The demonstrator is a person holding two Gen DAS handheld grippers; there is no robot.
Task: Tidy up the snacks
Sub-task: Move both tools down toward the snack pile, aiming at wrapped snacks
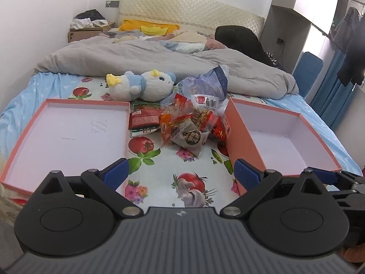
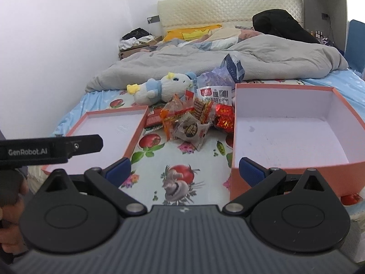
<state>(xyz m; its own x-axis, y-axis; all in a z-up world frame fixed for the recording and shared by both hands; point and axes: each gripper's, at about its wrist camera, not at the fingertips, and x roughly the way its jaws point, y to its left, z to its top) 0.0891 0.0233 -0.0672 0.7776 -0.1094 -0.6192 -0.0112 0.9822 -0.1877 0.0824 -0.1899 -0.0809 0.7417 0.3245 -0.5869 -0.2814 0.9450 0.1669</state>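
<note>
Lying heaped on the bed between two empty boxes, the snacks [image 1: 187, 123] sit straight ahead of both hand-held grippers, left [image 1: 181, 174] and right [image 2: 184, 171], each spread wide, holding nothing; neither looks clearly nearer.

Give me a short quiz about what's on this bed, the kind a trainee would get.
1. True or false: the shallow pink cardboard tray already holds snacks.
2. What lies between the tray and the deep pink cardboard box?
A. a heap of wrapped snacks
B. a book
C. a plate
3. Fill in: the blue and white plush toy lies ___ the heap, toward the grey duvet.

Key: 1 false, both pink containers are empty. 2 A. 3 behind. The left tool and right tool are both open, holding nothing.
</note>
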